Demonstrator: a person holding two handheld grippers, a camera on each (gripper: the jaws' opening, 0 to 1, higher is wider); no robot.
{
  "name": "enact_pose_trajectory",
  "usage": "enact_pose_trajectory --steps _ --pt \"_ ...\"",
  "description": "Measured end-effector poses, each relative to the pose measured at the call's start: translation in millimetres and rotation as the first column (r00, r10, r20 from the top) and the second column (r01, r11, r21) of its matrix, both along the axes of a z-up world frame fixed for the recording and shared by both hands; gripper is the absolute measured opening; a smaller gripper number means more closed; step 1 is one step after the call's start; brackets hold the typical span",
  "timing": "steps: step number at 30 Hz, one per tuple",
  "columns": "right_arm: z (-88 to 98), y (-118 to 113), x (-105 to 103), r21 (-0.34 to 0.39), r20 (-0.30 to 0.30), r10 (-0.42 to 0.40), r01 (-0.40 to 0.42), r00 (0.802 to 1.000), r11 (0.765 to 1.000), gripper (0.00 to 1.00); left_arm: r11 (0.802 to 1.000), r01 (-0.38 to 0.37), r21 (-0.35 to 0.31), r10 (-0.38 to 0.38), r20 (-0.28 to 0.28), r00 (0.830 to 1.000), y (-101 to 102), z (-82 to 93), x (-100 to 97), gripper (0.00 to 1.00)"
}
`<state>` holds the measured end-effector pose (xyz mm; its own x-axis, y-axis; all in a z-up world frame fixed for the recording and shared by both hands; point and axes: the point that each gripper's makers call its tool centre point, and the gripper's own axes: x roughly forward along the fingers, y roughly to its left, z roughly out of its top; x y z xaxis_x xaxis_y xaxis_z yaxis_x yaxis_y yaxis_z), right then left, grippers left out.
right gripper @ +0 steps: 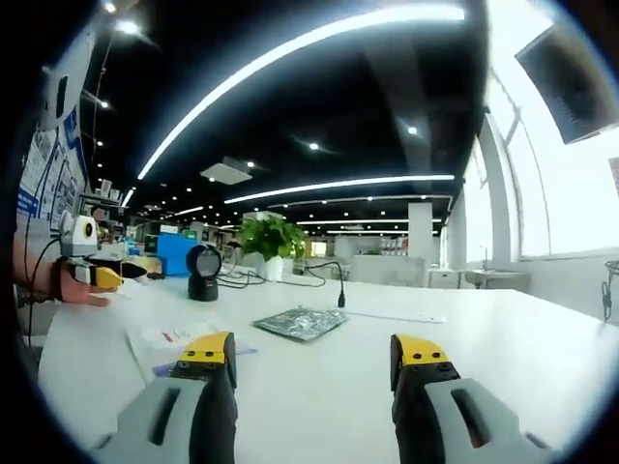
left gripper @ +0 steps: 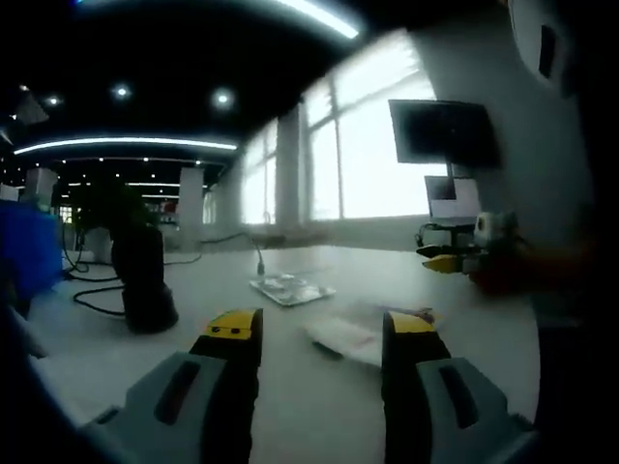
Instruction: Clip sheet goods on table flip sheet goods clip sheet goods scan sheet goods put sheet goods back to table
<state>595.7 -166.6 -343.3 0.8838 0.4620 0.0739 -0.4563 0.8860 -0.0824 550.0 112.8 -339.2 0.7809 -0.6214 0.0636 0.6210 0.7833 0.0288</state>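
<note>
Two flat packets lie on the white table [right gripper: 484, 338]. One is a silvery see-through packet [left gripper: 290, 288] [right gripper: 302, 322] near the middle. The other is a white packet with red print [left gripper: 350, 335] [right gripper: 172, 338], closer to me. My left gripper [left gripper: 319, 333] is open above the table, its jaws on either side of the white packet's near end and not touching it. My right gripper [right gripper: 314, 350] is also open and holds nothing, with the silvery packet ahead of it. A black scanner on a stand [left gripper: 143, 280] [right gripper: 203, 273] is on the table. In each view a hand holds the other gripper [left gripper: 456, 257] [right gripper: 92, 274] off to the side.
A black cable [left gripper: 259, 259] runs across the table past the silvery packet. More cables [left gripper: 97, 300] lie around the scanner. A monitor [left gripper: 440, 130] hangs by the windows. A potted plant [right gripper: 271, 237] and a blue box [right gripper: 174, 253] stand beyond the table's far edge.
</note>
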Motion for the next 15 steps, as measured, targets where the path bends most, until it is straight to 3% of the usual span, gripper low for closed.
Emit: enact_pose_trajectory --steps 8,10,12,15 --pt "-2.5 2.3 0.1 -0.002 -0.012 0.005 -0.005 1.000 1.000 0.58 0.999 -0.016 -0.047 0.015 -0.012 1.000 7.8 2.8 4.4 0.42" --pt "0.4 1.9 1.1 0.060 -0.034 -0.003 0.005 0.999 0.998 0.58 0.999 -0.015 -0.051 0.014 -0.015 1.000 7.6 3.0 4.3 0.42" --pt "2.3 1.5 1.8 0.037 -0.035 -0.001 0.003 0.999 0.999 0.57 0.999 -0.015 -0.047 0.015 -0.013 1.000 7.3 2.9 4.0 0.42" --pt "4.1 4.1 0.9 0.061 -0.053 -0.011 0.014 0.999 0.998 0.55 0.999 -0.016 -0.033 0.016 -0.012 1.000 6.4 1.4 3.9 0.42"
